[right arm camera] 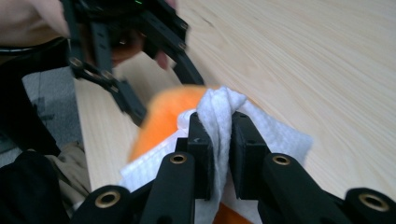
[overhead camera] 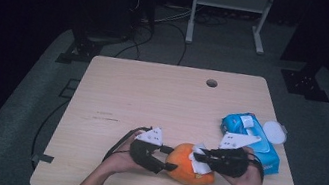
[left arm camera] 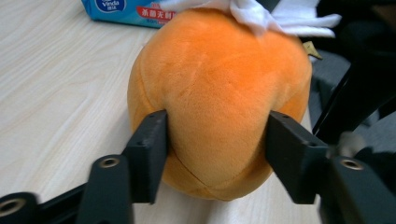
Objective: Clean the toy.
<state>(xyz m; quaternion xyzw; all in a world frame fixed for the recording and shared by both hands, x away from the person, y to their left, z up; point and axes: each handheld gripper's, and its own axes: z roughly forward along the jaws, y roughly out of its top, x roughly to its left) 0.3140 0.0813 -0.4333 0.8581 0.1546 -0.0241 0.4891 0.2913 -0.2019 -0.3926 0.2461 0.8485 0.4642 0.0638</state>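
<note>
An orange plush toy lies on the wooden table near its front edge. My left gripper comes at it from the left. In the left gripper view its two black pads press into the toy's rounded sides. A white wipe is draped over the toy's right part, and my right gripper reaches in from the right. In the right gripper view that gripper is shut on a bunched fold of the wipe, with the orange toy under it.
A blue pack of wet wipes with its white lid flipped open lies just right of the hands. A round cable hole sits near the table's far edge. Dark floor, cables and a white stand lie beyond the table.
</note>
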